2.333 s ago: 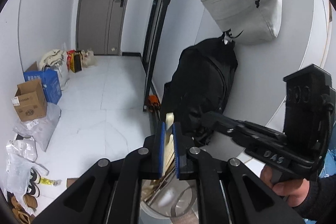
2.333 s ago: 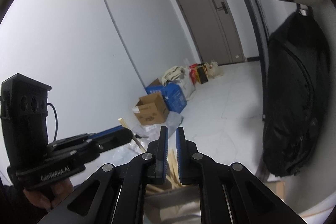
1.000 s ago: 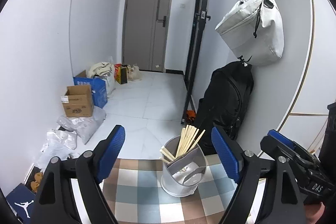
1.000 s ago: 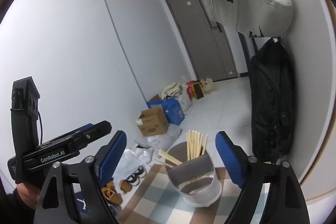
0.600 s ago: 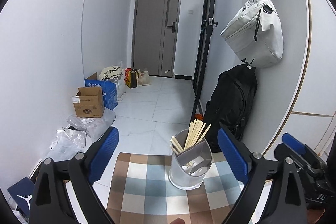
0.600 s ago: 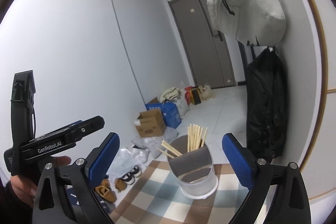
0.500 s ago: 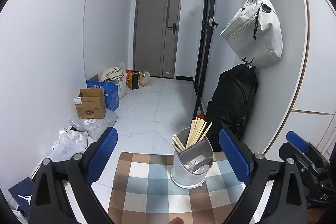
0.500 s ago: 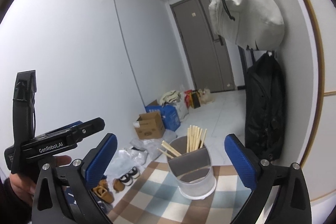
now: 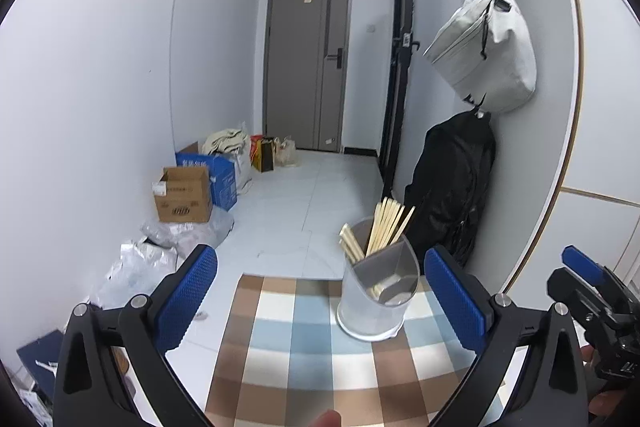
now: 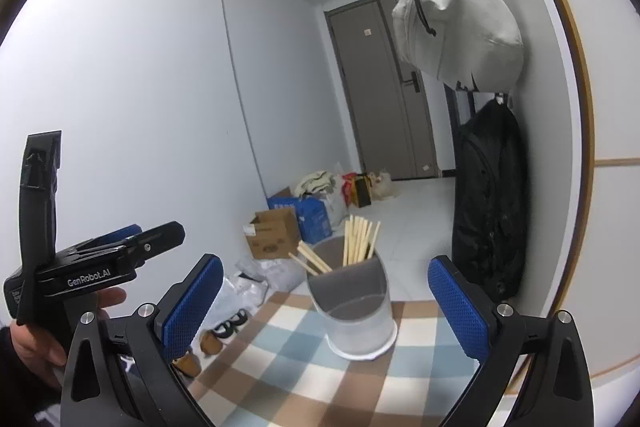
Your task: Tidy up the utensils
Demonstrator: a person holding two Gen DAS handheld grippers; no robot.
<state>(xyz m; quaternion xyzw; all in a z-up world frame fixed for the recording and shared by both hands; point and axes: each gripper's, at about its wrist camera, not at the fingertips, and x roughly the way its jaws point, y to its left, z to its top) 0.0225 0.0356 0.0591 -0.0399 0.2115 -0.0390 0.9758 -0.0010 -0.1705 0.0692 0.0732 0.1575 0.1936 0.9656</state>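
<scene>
Two sets of blue-padded tongs up front, wide apart and gripping nothing: left gripper (image 9: pixel 318 259) just been spreading its jaws, right gripper (image 10: pixel 326 265) the same, only air between the pads on either side. Down at the left edge of the right wrist view, a hand (image 10: pixel 36 343) wrapped around the left tool's black handle. Just beyond the fingertips, a checked tablecloth (image 9: pixel 304 359) in brown, blue and white. Standing upright on it, a pale round utensil holder (image 9: pixel 376 303), apart from both sets of pads and framed between them in each view. Packed into its rear part behind a grey divider, a bundle of wooden chopsticks (image 9: pixel 386 227), mostly upright, a few leaning out to the left. Past the table edge, shoes (image 10: pixel 200 347) and crumpled plastic bags (image 9: pixel 136 267) on white floor tiles. Further along the left wall, a cardboard box (image 9: pixel 182 195) beside a blue box (image 9: pixel 224 175). Over on the right wall, a black backpack (image 9: pixel 452 187) with a grey bag (image 9: pixel 484 55) hanging above. At the far end of the hallway, a closed grey door (image 9: pixel 308 59).
</scene>
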